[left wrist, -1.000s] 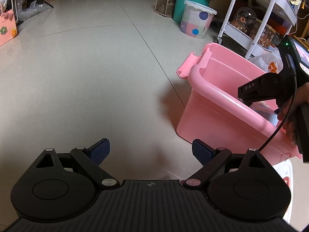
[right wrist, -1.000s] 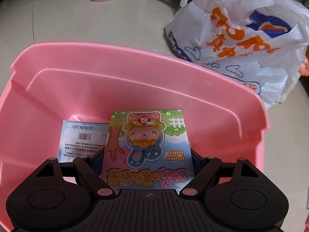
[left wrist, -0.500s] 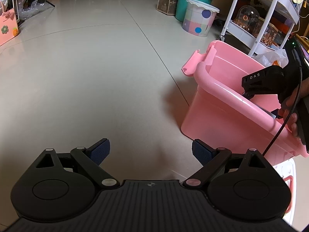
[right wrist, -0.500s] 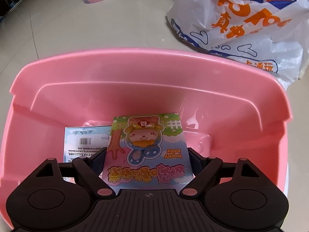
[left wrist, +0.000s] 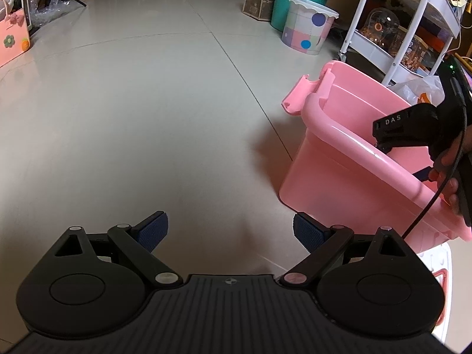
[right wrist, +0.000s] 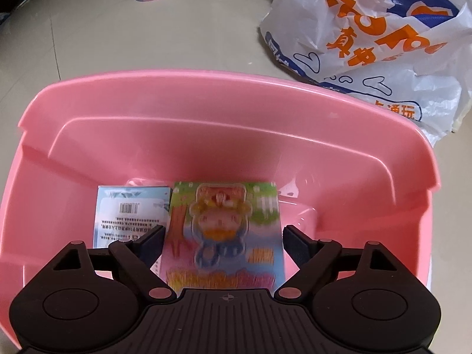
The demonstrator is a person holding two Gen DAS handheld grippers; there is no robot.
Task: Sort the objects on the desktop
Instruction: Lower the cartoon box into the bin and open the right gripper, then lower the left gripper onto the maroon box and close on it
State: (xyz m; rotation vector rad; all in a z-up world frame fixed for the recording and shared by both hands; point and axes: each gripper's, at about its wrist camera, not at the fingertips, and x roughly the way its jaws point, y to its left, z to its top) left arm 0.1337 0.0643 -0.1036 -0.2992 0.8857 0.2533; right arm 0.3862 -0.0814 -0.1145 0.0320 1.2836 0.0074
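So the right gripper [right wrist: 222, 242] is parked nose-down inside the pink tub [right wrist: 206, 100], and its jaws are opening right now. The toy card [right wrist: 224, 230] sits between the pads but looks blurred, and there's a sliver of gap on each side, so I'd say it's just been let go and is dropping or settling onto the tub floor, not gripped. Makes sense: you lower the thing deep into the tub before releasing so it lands flat instead of bouncing out. From the gripper, the card runs from dead centre up toward 12 o'clock. A second card [right wrist: 132, 212], barcode side up, lies flat on the bottom at about 10 o'clock, its edge tucked under or right against the toy card, can't tell which. A white shopping bag [right wrist: 368, 44] sits on the floor beyond the tub at 1 o'clock. The left gripper [left wrist: 230, 230] is wide open with nothing in it, hanging over bare floor [left wrist: 132, 118], tub [left wrist: 339, 147] off at its 2 o'clock. My guess is it's just waiting out of the way. In that view you can see a hand [left wrist: 448, 171] holding the right tool over the tub rim.
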